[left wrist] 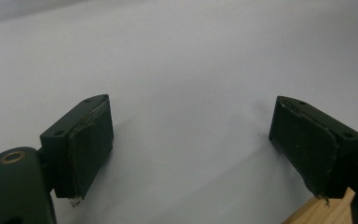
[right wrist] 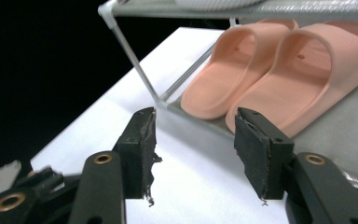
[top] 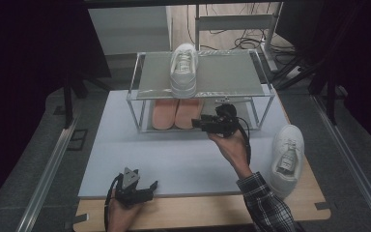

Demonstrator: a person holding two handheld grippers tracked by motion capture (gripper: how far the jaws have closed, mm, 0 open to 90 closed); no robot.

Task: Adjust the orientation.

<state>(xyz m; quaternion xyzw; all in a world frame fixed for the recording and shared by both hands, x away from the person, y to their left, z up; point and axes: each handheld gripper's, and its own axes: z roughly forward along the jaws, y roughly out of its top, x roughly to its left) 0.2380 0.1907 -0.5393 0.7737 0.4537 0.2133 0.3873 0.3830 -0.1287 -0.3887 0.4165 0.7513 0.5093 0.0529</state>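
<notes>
Right gripper (top: 200,123) sits at the front edge of the shoe rack (top: 134,92), lower shelf level, jaws parted with nothing between them; the pads are not touching anything. Just ahead of it in the right gripper view is the pair of pink slippers (right wrist: 279,70), side by side on the lower shelf, toes pointing out toward the gripper, the two touching or nearly so. Left gripper (top: 142,186) rests low at the near edge of the white mat (top: 174,159), jaws spread wide and empty, well apart from the rack. One white sneaker (top: 183,70) stands on the top shelf, a second white sneaker (top: 286,157) lies on the table off the mat to the right. Handling guess for the slippers: moulded foam, so light, soft and springy, matte surface with decent friction, not fragile. A pinch will squash the material rather than slip, but too light a squeeze lets the slipper droop and swing. Best hold looks like the toe-side edge of the strap or the sole rim at the front, jaws above and below the sole. Clearance under the top shelf is tight, so a level approach seems needed. Grabbing both at once looks doubtful at the present opening.
</notes>
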